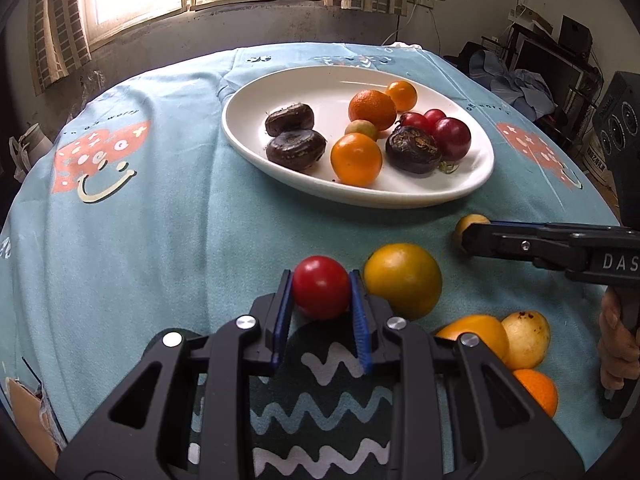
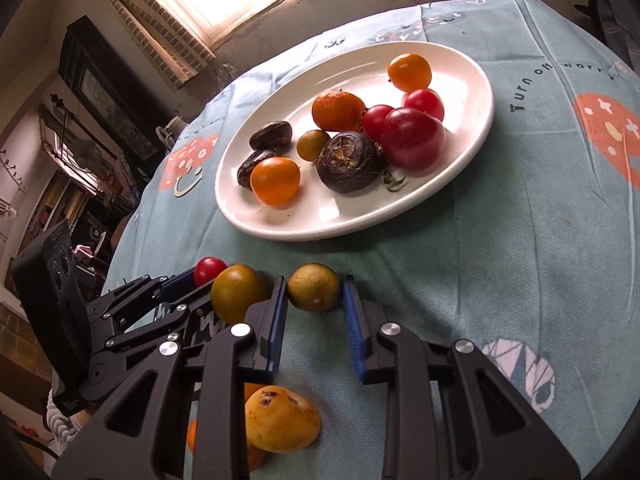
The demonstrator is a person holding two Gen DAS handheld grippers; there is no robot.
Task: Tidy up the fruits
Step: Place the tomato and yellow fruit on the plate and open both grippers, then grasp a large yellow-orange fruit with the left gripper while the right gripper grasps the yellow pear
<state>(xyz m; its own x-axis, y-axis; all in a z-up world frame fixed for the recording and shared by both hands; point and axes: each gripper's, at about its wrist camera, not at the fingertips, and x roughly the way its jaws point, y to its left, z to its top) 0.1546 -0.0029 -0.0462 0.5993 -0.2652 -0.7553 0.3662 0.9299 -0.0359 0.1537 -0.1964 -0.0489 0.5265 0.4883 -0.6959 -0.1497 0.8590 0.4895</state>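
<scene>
A round table under a pale blue printed cloth (image 1: pixel 168 240) stands before a bright window, and an oval white plate (image 1: pixel 256 92) sits at the far side of it. The job looks partly done. On the plate, from left to right, lie two dark brown water chestnuts (image 1: pixel 294 136), a few small oranges (image 1: pixel 356 159), a third chestnut and a cluster of red tomatoes (image 1: pixel 450 136).

Several pieces are yet on the cloth nearer the person. At the left the left gripper (image 1: pixel 321 290) is clamped on a glossy red cherry tomato (image 1: pixel 320 286), both blue pads pressed to its sides. Just beside it lies a larger yellow-green citrus (image 1: pixel 402 280), smooth and round. Right of that, the right gripper (image 2: pixel 315 292) has its pads closed against a small yellow-green fruit (image 2: pixel 315 287), dull-skinned with a tiny stem nub. Nearest the person wait a yellow loquat-like fruit (image 2: pixel 282 418) with brown spots and some orange pieces half hidden behind the linkages.

By my reckoning both held fruits go to the plate next, and then the rest.
</scene>
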